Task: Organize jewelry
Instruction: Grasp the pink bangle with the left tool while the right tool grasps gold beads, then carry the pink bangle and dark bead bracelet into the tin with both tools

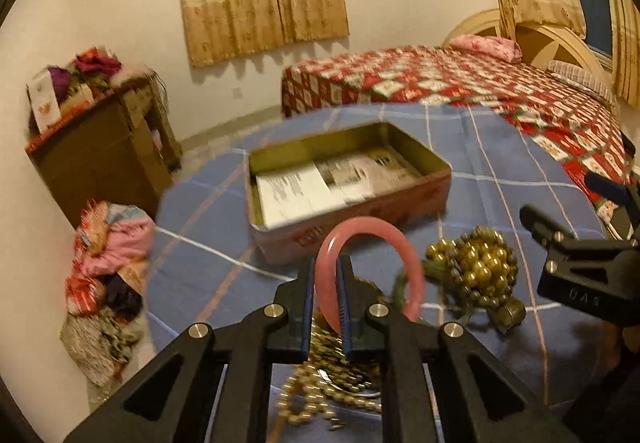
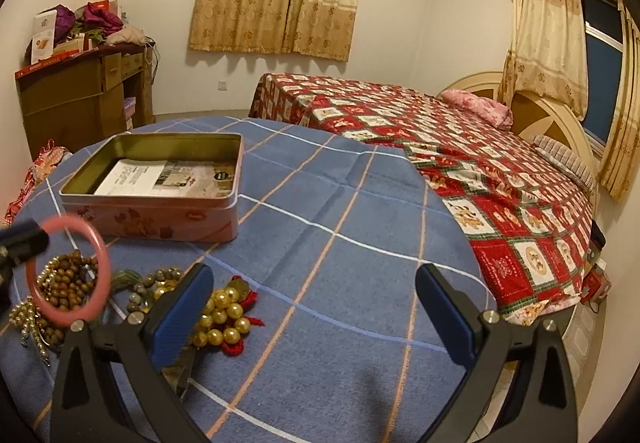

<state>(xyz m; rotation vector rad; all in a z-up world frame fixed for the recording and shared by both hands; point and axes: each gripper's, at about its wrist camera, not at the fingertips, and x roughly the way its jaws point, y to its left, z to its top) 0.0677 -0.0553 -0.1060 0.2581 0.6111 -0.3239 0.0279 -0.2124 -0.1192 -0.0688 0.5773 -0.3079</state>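
A round desk covered by a blue checked cloth (image 2: 328, 211) was shown in a bedroom. The left gripper (image 1: 329, 285) was seen with its fingers pressed onto a smooth pink ring-shaped bangle (image 1: 374, 239), which was held raised above the cloth, just in front of an open rectangular pink tin box (image 1: 344, 179) lined with printed paper. Beside the bangle, a heap of golden-brown beaded necklaces (image 1: 478, 267) was lying on the cloth; more blurred gold beads were visible beneath the left fingers. The right gripper (image 2: 314, 307) was held over bare cloth, its blue-padded fingers (image 2: 180, 317) spread wide with nothing between them. A bed with a red patterned quilt (image 2: 480, 163) was visible behind.
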